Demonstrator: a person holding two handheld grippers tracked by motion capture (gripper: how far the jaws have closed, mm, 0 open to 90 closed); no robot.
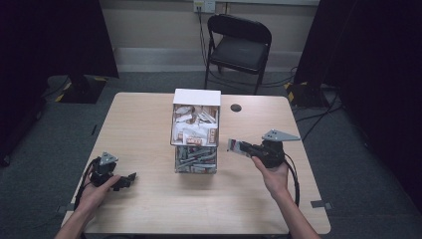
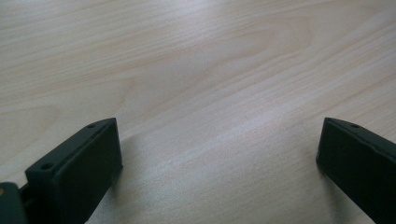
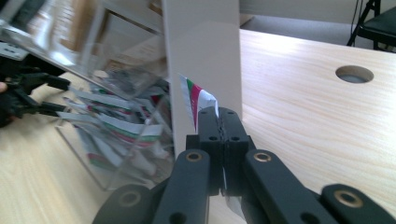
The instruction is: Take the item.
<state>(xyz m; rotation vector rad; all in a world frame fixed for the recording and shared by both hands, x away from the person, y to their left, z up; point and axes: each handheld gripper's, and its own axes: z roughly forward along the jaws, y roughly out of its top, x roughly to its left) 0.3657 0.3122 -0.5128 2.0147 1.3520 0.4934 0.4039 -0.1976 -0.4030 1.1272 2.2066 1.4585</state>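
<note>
Packet, a small flat one with red, green and white on it, is pinched tight in the right claw. The two black jaws press together on its edge, so it sticks up out of them and cannot slip. In the high view the same packet hangs in the air just to the right of the clear box in the middle of the worktop.

The clear box has two levels. Its top part holds white and brown packets, and its bottom part holds more of the striped kind. I think the held packet goes with that bottom lot, because the colours match. The walls are see-through, so you can tell what is inside.

On the near left side, the left claw rests low by the worktop. Its jaws stand wide apart with only bare wood between them. It seems to be waiting, out of the way.
</note>
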